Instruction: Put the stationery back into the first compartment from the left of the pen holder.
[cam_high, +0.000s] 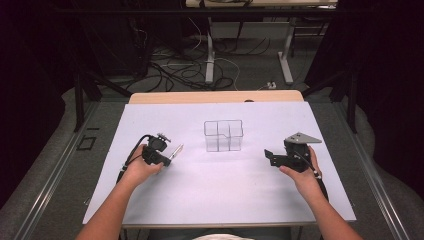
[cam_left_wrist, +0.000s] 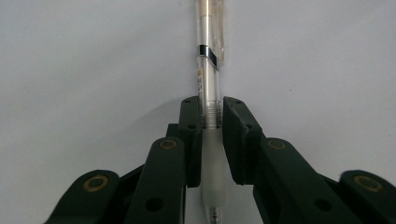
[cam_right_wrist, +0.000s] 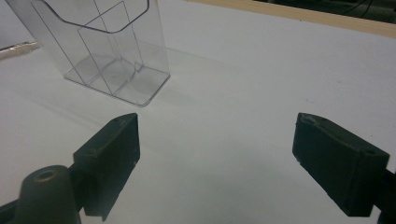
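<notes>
Pen (cam_left_wrist: 208, 93) sits clamped in the left hand-held gripper (cam_high: 167, 156), whose jaws press on its clear barrel just above the frosted grip; it lies low over the white table (cam_high: 210, 195), pointing away toward the far right in the high view. Right of it, near the table's middle and well apart from both hands, stands a clear holder (cam_high: 223, 135), upright, split into compartments. Farther right, the right hand-held gripper (cam_high: 268, 156) hovers with its jaws wide apart and nothing between them, aimed toward the holder (cam_right_wrist: 100, 51).
</notes>
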